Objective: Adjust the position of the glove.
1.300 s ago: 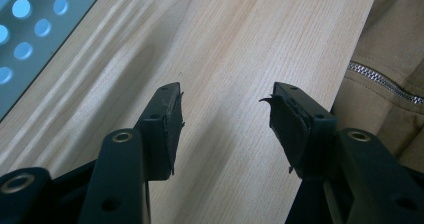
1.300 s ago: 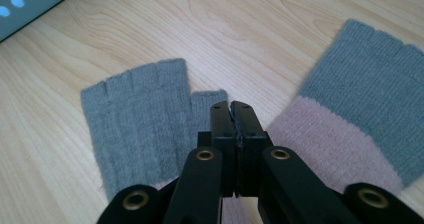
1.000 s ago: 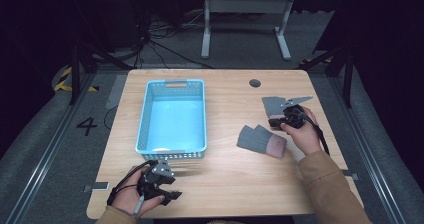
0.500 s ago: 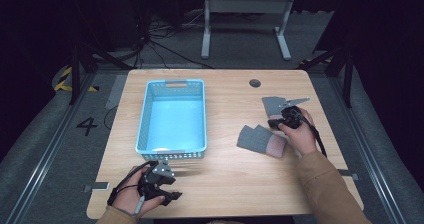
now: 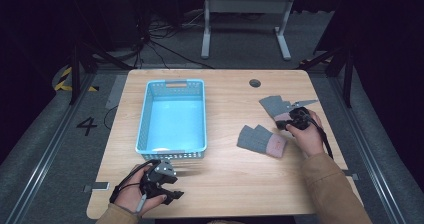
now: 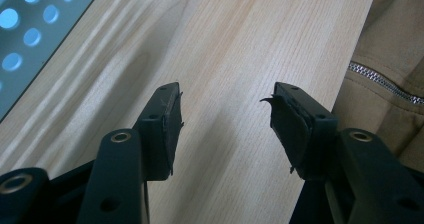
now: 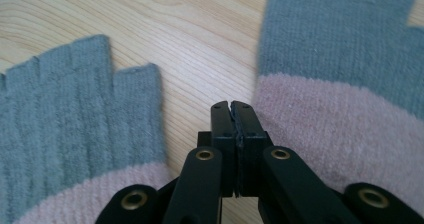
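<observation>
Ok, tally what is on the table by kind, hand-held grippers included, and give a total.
Grey and pink fingerless gloves: 2
Blue perforated basket: 1
Hand-held grippers: 2, left hand-held gripper, right hand-held gripper
Total: 5

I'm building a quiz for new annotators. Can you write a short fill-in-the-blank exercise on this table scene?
1. The basket on the table is coloured ____.
2. The right gripper has its jaws ____.
3. The number of gloves lying on the table is ____.
4. The left gripper holds ____.

Missing words: blue; shut; two; nothing
</observation>
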Tool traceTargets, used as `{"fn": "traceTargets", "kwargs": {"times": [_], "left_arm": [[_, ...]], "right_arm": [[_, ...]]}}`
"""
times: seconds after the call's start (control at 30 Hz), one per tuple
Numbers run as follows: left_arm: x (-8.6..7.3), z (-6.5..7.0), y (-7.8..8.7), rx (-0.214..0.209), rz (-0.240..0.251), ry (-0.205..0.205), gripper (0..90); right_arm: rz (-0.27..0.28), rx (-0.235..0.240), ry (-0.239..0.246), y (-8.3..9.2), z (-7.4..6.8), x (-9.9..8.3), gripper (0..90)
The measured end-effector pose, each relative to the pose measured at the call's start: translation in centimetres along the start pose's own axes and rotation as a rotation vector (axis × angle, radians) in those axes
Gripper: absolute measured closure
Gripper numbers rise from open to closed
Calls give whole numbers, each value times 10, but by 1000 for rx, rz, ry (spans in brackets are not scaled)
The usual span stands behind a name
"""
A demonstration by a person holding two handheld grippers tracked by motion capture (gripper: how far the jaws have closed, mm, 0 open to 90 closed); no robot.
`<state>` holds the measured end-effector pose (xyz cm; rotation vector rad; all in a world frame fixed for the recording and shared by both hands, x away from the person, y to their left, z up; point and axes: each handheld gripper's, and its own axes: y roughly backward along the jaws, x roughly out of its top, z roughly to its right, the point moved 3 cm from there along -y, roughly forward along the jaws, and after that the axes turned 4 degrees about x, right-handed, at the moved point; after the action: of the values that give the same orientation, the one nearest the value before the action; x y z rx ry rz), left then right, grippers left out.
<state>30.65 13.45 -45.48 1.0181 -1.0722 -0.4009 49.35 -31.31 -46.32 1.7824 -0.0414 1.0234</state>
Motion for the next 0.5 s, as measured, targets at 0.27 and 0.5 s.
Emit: {"fn": "traceTargets", "kwargs": {"times": [0.27, 0.5], "left_arm": [[1, -1, -2, -6, -7, 0, 466], [1, -1, -1, -4, -7, 2, 465]], "right_arm": [[0, -21, -31, 6, 10, -6, 900], [5, -32, -12, 10, 5, 0, 891]]}}
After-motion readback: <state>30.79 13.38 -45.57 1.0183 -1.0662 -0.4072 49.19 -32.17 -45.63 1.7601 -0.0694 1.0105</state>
